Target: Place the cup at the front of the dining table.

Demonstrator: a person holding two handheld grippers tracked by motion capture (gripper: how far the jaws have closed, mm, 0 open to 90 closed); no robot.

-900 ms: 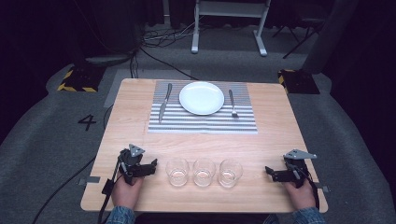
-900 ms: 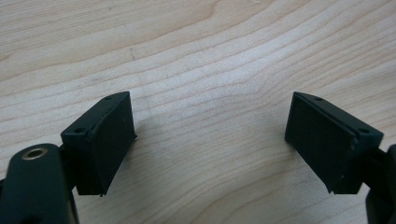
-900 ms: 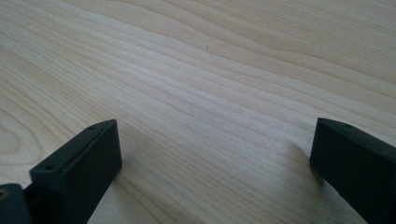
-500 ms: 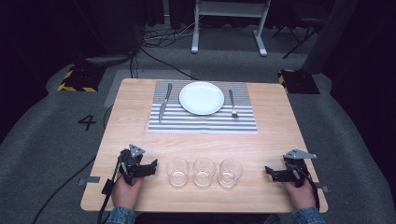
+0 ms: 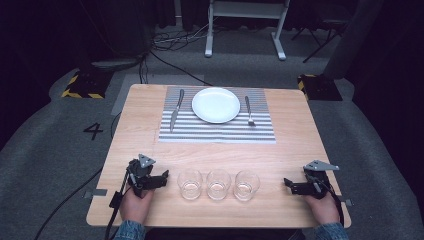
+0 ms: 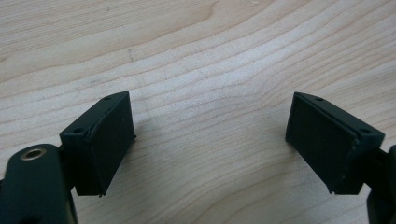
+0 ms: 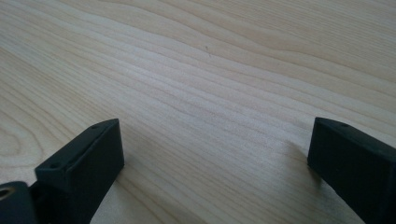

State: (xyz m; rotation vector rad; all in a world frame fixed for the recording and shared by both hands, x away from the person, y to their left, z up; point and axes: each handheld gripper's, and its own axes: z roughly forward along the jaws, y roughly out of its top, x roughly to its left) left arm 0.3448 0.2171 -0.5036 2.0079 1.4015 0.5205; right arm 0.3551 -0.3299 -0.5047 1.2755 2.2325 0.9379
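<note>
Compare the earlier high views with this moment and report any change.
Nothing has visibly changed. The left gripper and right gripper rest open on the table either side of the three glasses, holding nothing.

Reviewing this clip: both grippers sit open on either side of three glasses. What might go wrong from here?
1. The three glasses, left glass, middle glass and right glass, stand almost touching in a row; jaws closing on one may knock its neighbour.
2. They are clear and smooth, so a grip by the left gripper or right gripper might slip.
3. They stand near the table front edge, so a tipped glass could roll off.
</note>
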